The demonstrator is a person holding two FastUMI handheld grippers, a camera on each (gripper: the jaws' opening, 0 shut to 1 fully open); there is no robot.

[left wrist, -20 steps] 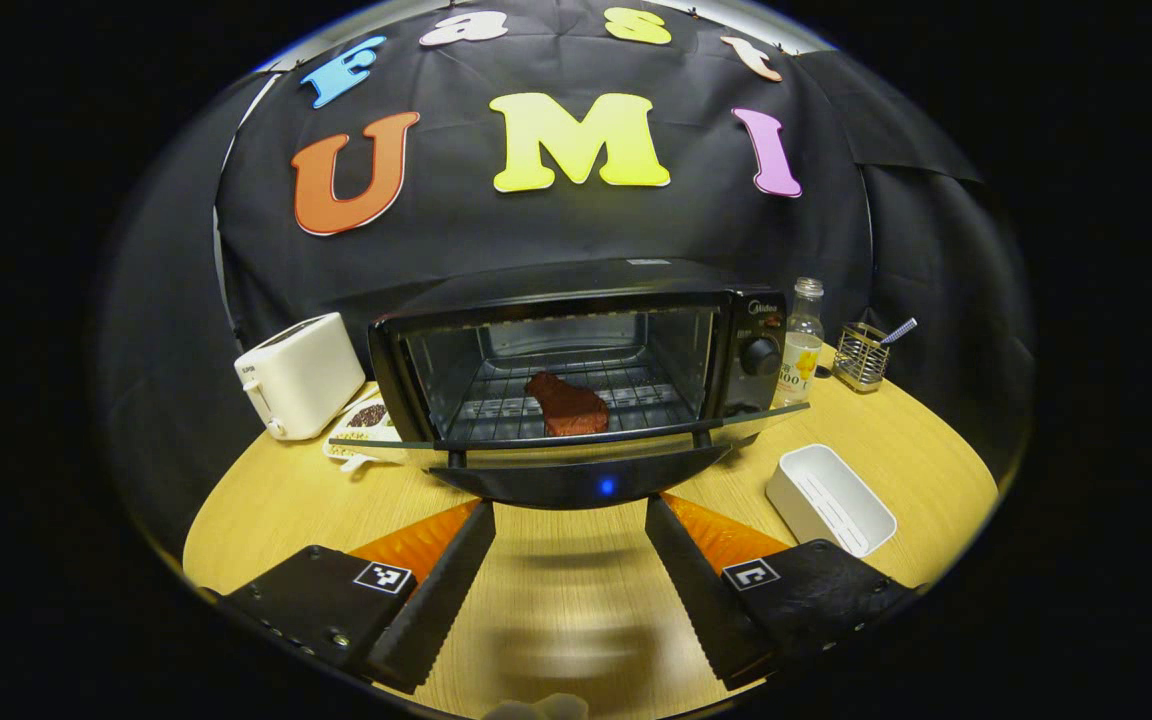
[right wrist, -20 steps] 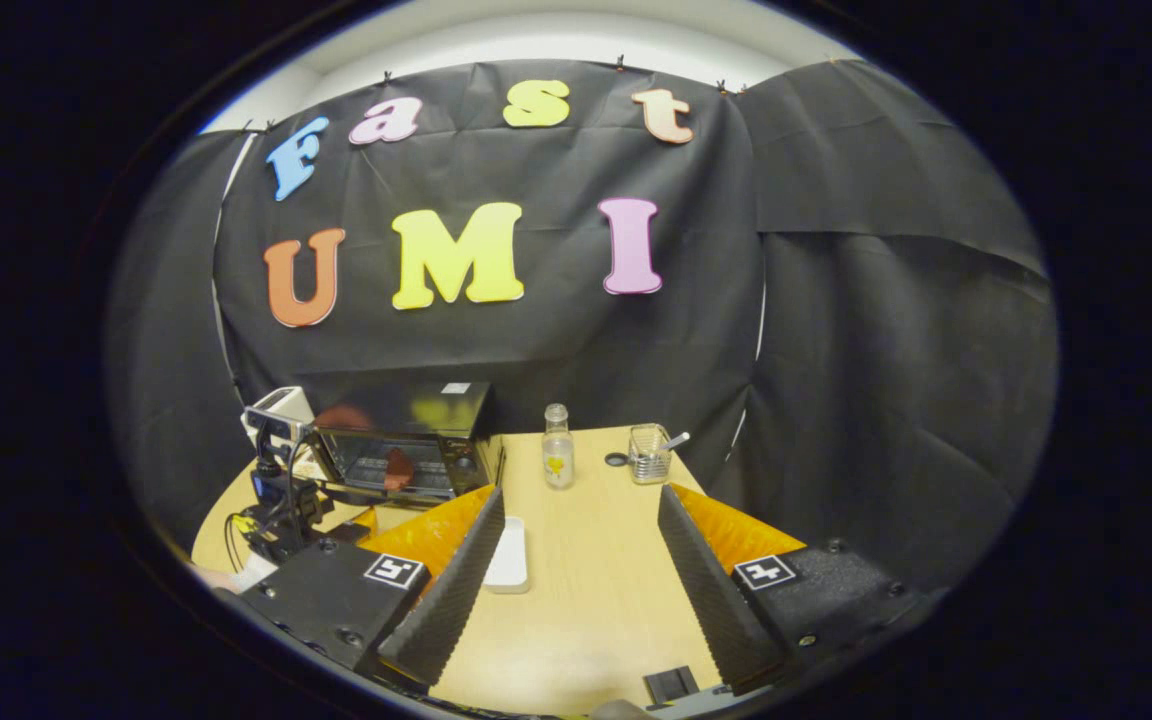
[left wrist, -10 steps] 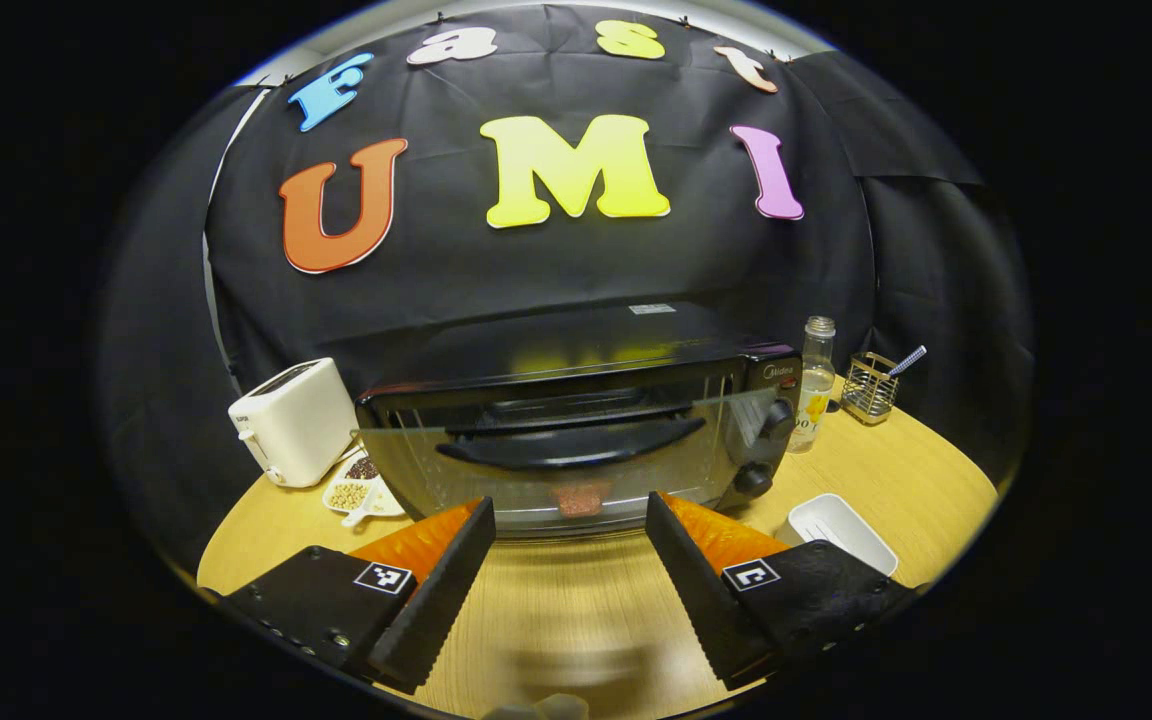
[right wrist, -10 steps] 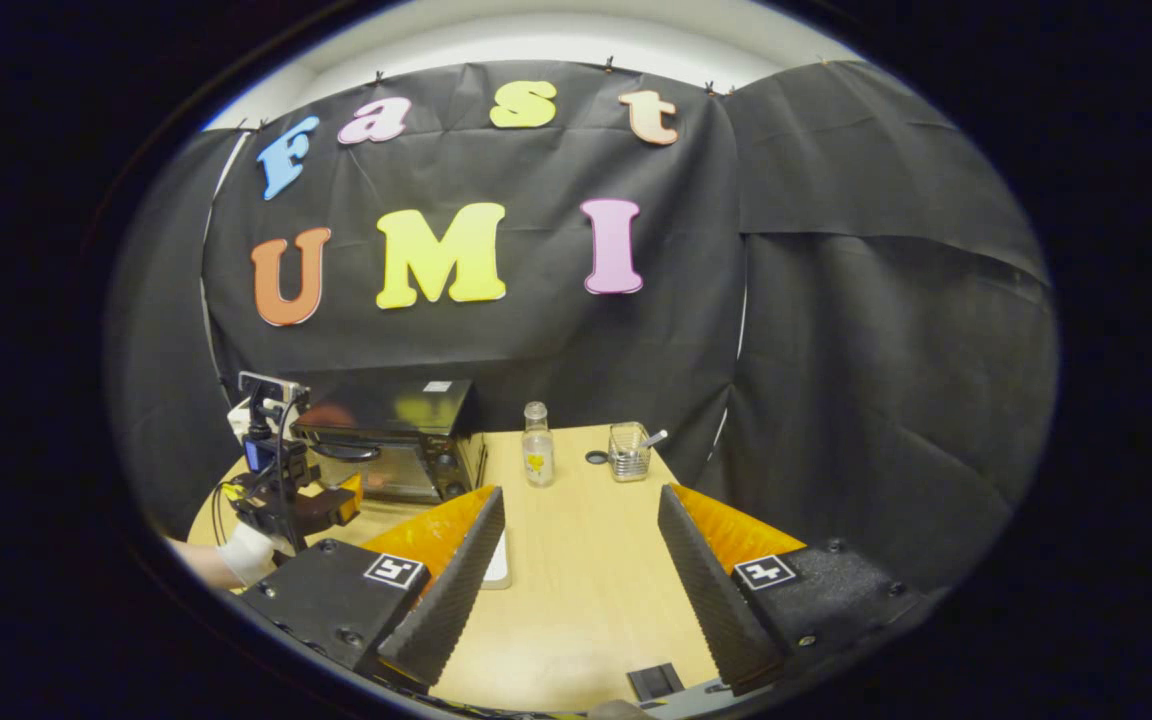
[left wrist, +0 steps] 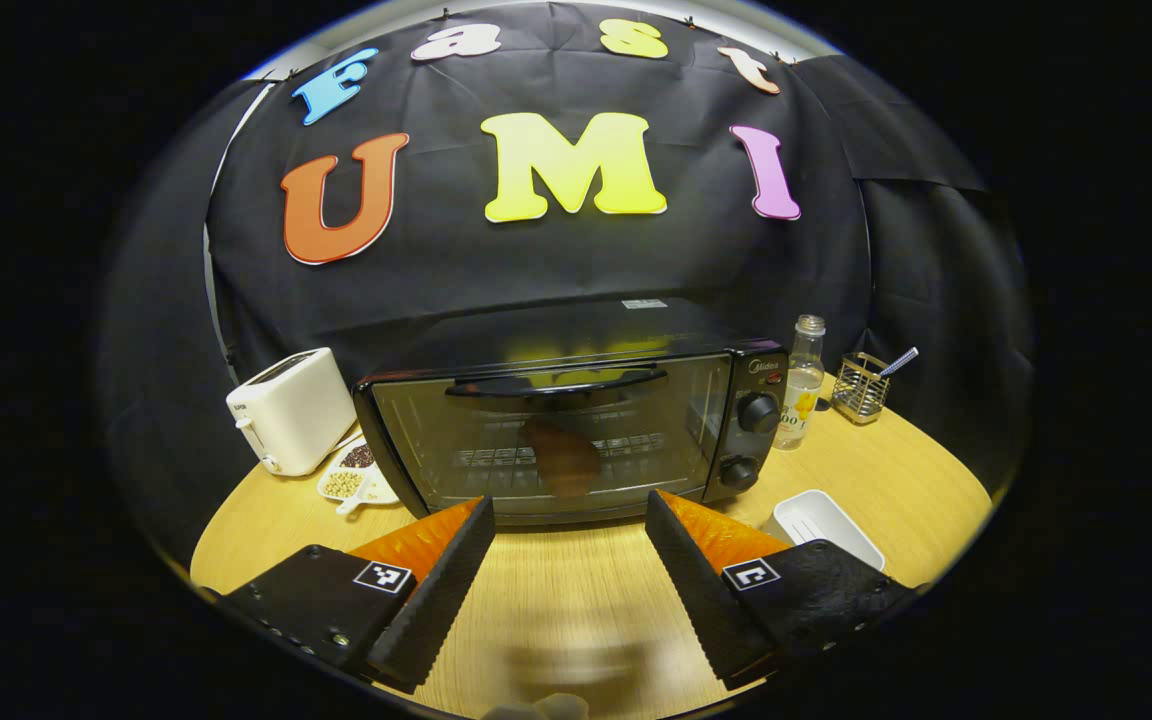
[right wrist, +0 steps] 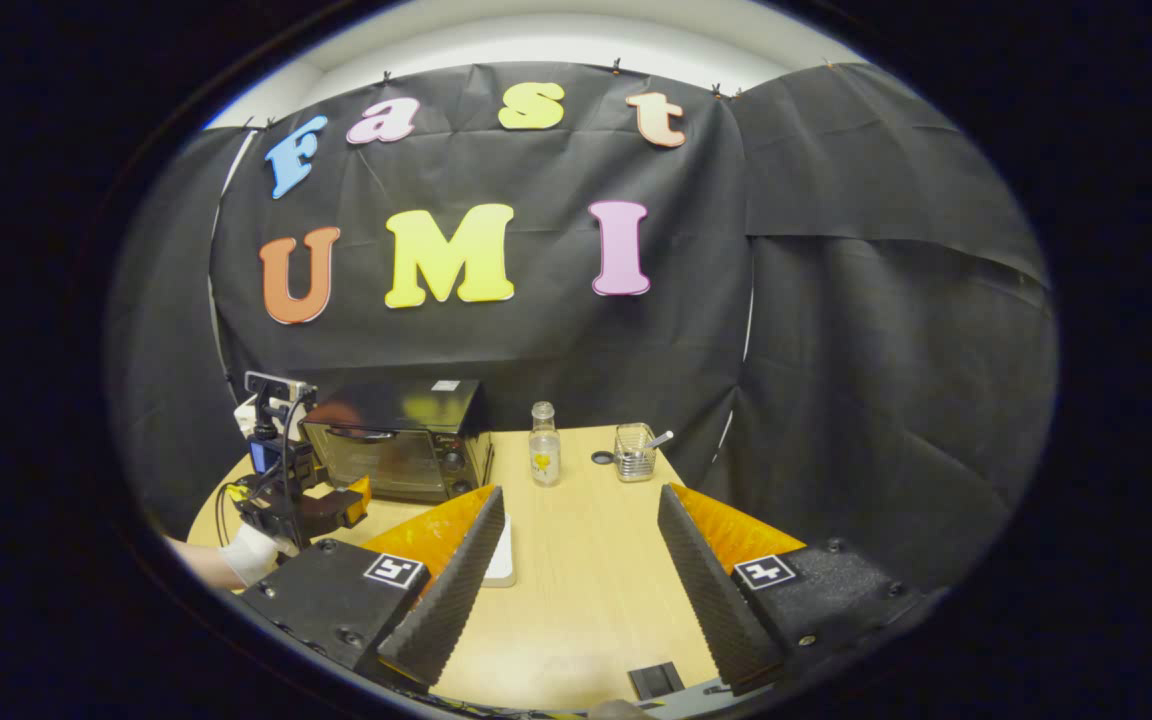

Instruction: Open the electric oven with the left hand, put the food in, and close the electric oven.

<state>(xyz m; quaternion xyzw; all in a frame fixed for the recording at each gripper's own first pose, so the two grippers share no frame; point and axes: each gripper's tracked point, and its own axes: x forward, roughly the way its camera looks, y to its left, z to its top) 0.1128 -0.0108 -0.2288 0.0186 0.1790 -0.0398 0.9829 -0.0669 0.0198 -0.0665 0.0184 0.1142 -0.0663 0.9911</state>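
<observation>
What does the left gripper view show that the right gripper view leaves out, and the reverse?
Left gripper view: brown food behind the glass door of the closed oven, and a dish of beans beside it. Right gripper view: the left tongs, open, in a person's hand before the oven. Both: oven, bottle, wire holder, white tray.

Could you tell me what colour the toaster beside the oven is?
White toaster, clearest in the left gripper view.

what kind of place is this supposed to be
Most likely a mock kitchen corner staged inside a recording booth, not a real kitchen: a round wooden table holds an electric oven, a white toaster and a bottle, with black cloth hung behind them.
</observation>
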